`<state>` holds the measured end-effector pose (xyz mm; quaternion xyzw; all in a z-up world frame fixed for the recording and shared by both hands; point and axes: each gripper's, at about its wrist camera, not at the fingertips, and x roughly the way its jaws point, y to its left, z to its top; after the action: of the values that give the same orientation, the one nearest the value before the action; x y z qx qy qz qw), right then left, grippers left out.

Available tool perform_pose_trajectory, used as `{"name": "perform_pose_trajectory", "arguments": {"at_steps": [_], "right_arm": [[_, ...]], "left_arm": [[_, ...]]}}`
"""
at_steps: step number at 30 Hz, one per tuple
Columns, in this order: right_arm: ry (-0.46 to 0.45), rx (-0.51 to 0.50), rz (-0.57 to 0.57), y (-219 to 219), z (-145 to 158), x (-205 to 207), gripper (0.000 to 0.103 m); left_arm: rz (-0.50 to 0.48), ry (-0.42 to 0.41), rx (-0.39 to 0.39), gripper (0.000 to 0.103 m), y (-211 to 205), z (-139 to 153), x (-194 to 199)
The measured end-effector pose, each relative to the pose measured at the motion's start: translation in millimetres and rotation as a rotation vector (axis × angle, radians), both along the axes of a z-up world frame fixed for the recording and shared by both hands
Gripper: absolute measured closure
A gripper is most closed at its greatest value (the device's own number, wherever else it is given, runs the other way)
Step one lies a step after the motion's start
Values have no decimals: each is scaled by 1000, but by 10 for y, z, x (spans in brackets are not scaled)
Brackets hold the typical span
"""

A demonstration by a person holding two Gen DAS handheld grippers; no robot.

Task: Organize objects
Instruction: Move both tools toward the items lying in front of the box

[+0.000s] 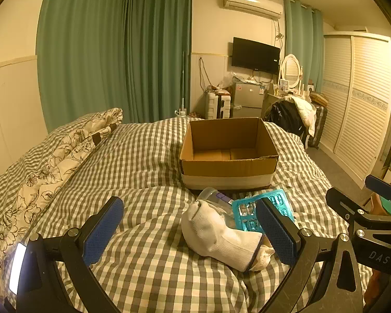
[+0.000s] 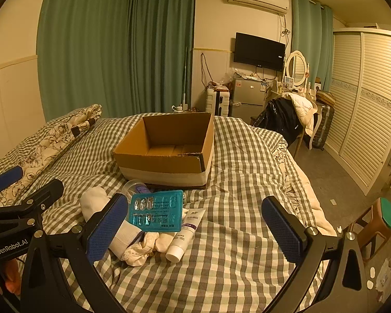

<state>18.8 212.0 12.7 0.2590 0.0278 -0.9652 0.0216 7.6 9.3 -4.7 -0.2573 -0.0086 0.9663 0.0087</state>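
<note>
An open cardboard box (image 1: 229,154) (image 2: 166,154) stands on the checked bed and looks empty. In front of it lies a small pile: a white sock (image 1: 216,232) (image 2: 99,206), a teal blister pack of pills (image 1: 263,208) (image 2: 156,211), a clear plastic jar (image 1: 213,195) (image 2: 135,186), a white tube (image 2: 186,234) and a crumpled pale cloth (image 2: 140,250). My left gripper (image 1: 193,229) is open and empty, with the sock between its fingers. My right gripper (image 2: 195,232) is open and empty just right of the pile, above the tube.
The checked duvet (image 1: 143,161) covers the bed; a floral quilt (image 1: 52,167) lies along its left side. Beyond the bed are a chair with clothes (image 2: 289,120), a fridge (image 2: 247,99), a suitcase (image 2: 323,127) and a wardrobe (image 2: 365,99). A stool (image 2: 378,221) stands at the right.
</note>
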Motion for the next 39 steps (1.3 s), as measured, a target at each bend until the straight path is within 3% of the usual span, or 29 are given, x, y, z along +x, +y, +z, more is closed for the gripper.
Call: {"name": "perform_pose_trajectory", "arguments": {"at_steps": [29, 39], "right_arm": [[1, 22, 21, -9, 45, -43, 0], [-29, 49, 11, 56, -103, -239, 0]], "left_arm": [[-3, -34, -2, 5, -9, -18, -85], [-12, -156, -5, 10, 94, -315, -364]]}}
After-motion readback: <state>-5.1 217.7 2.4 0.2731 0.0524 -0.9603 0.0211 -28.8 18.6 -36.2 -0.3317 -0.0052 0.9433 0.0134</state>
